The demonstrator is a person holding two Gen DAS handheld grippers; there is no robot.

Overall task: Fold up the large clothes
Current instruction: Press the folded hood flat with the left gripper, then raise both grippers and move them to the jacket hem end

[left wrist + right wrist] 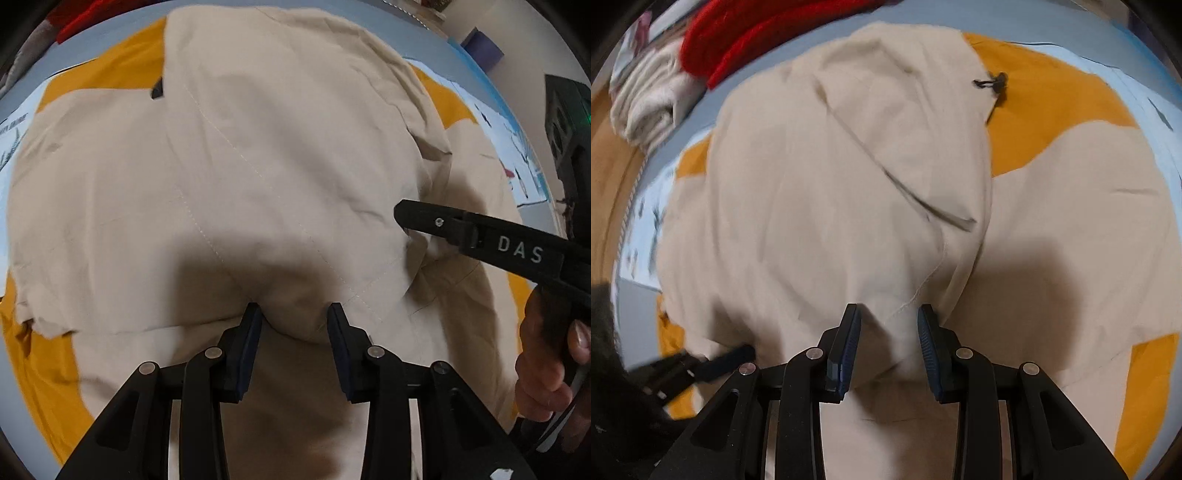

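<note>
A large beige garment with an orange lining [258, 166] lies spread on a light blue surface; it also fills the right wrist view [831, 184]. My left gripper [294, 314] is open, its fingers straddling a raised fold of the beige cloth at the near edge. My right gripper [889, 314] is open too, with a bunched seam of the cloth between its fingers. The right gripper also shows from the side in the left wrist view [410, 218], its tip at a crease of the garment. A black toggle [995, 83] sits by the orange lining.
A red knit item [746, 33] and a folded white towel [650, 103] lie at the far left of the surface. A dark box [569, 122] stands at the right. The light blue printed sheet [517, 147] surrounds the garment.
</note>
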